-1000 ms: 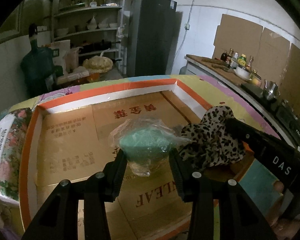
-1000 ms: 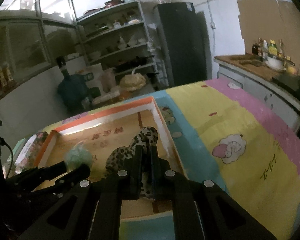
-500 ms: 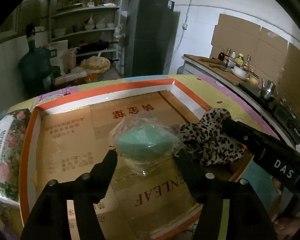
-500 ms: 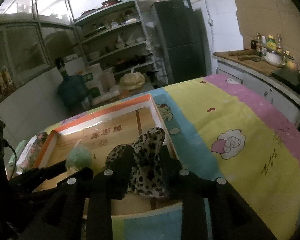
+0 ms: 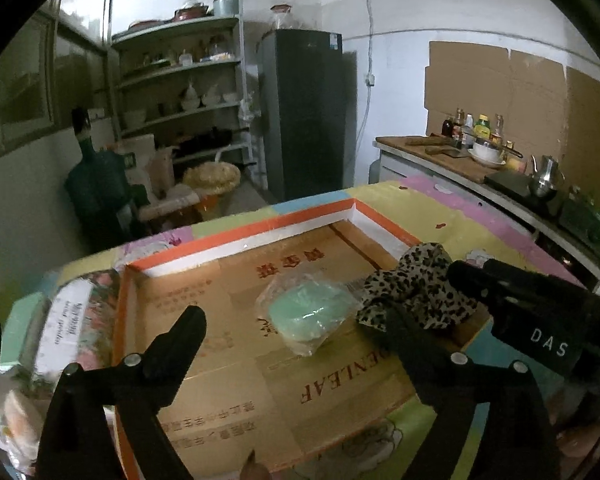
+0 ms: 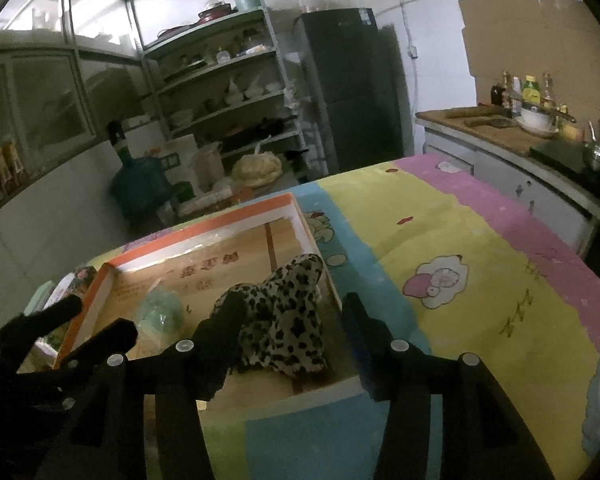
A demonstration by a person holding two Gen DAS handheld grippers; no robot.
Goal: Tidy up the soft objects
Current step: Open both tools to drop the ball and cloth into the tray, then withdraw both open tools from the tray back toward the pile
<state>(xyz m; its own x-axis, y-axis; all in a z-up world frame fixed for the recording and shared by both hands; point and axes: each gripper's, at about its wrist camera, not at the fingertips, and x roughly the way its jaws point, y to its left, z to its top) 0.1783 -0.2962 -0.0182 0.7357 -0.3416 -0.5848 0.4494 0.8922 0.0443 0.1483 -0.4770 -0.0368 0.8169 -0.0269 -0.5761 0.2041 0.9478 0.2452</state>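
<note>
A shallow cardboard box [image 5: 260,229] with an orange rim lies on the covered table. Inside it rests a mint-green soft item in a clear plastic bag [image 5: 308,314], with a leopard-print cloth [image 5: 416,288] bunched beside it at the box's right wall. My left gripper [image 5: 294,326] hovers just short of the bag. Its jaws are opening wide and the pads are clear of the bag. My right gripper [image 6: 291,312] straddles the leopard cloth [image 6: 296,280]. Its jaws are opening too, with the cloth lying loose between them. The green bag [image 6: 160,312] lies left of the cloth.
A floral-printed package [image 5: 74,320] lies against the box's left side. A striped cartoon sheet [image 6: 440,240] covers the table to the right. A counter [image 5: 460,164] with bottles and a kettle runs along the right wall. Shelves, a dark fridge and a water jug stand behind.
Both grippers went from shut on their items to open. The left one drew back and rose from the green bag. The leopard cloth slumped into the box.
</note>
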